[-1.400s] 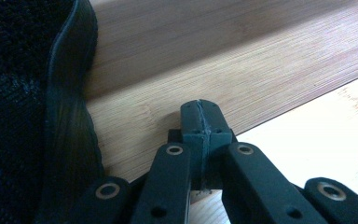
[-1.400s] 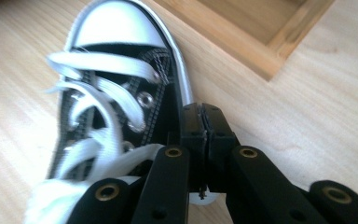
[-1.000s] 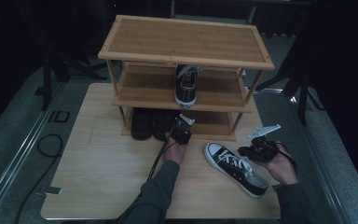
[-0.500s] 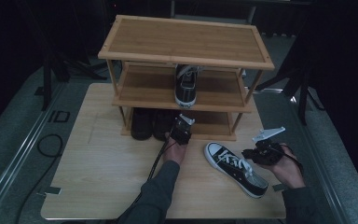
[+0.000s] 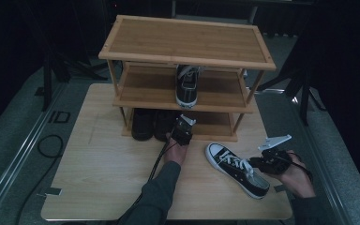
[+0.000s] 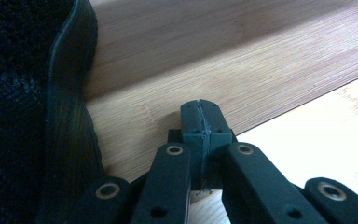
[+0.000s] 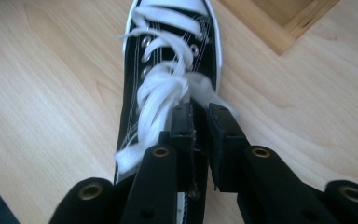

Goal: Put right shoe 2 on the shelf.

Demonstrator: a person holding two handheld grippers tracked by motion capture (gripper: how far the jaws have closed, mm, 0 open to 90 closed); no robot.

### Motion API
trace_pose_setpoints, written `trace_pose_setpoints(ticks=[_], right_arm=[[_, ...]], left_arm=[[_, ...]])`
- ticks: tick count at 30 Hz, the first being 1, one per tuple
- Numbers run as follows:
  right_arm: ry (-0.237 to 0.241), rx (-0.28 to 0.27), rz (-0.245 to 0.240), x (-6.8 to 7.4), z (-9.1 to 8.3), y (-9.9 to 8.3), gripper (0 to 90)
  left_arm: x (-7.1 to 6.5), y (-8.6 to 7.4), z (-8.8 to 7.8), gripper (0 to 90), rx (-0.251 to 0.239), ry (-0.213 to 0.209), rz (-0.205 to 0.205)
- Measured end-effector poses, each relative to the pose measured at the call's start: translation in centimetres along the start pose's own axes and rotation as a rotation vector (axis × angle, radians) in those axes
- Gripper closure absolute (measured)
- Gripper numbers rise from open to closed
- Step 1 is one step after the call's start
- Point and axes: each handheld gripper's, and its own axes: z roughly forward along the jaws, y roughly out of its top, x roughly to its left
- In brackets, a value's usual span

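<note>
A black-and-white laced sneaker (image 5: pixel 232 166) (image 7: pixel 168 70) lies on the wooden table (image 5: pixel 103 168), toe toward the bamboo shoe rack (image 5: pixel 187 42). My right gripper (image 5: pixel 254 164) (image 7: pixel 200 112) hovers at its heel end. Its jaws have just been opening and now stand a narrow gap apart over the laces and collar, with nothing pinched between them. My left gripper (image 5: pixel 183 124) (image 6: pixel 200 109) is shut on nothing at the front of the bottom shelf (image 6: pixel 214 56), right beside a dark shoe (image 6: pixel 28 116).
A matching sneaker (image 5: pixel 187 86) stands on the rack's middle shelf. Two dark shoes (image 5: pixel 143 124) sit on the left of the bottom shelf. The rack's top shelf is bare. The rack's corner (image 7: pixel 284 18) lies just beyond the sneaker's toe. Dark floor surrounds the table.
My right hand has drawn back to the right, away from the sneaker, which stayed where it lay. The left hand has kept still.
</note>
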Motion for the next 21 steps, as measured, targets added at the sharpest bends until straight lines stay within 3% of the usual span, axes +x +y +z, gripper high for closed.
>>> trace_pose_setpoints(ticks=[6, 8, 14, 16, 21], right_arm=[[0.027, 0.007, -0.009, 0.5, -0.1, -0.7, 75.4], [0.007, 0.028, -0.018, 0.7, 0.0, -0.7, 73.6], [-0.020, 0.070, -0.016, 0.8, 1.3, -0.7, 75.8], [-0.036, 0.091, -0.018, 0.7, 2.6, -0.4, 78.0], [-0.006, 0.068, -0.014, 0.3, 3.7, -0.3, 81.9]], left_arm=[[0.0, 0.0, 0.0, 89.8, 0.002, 0.000, 0.002], [0.0, 0.0, 0.0, 89.8, 0.002, 0.001, 0.002], [0.0, 0.0, 0.0, 89.8, 0.001, 0.001, 0.001], [0.0, 0.0, 0.0, 89.8, 0.001, 0.000, 0.001], [0.0, 0.0, 0.0, 89.8, 0.000, 0.000, 0.001]])
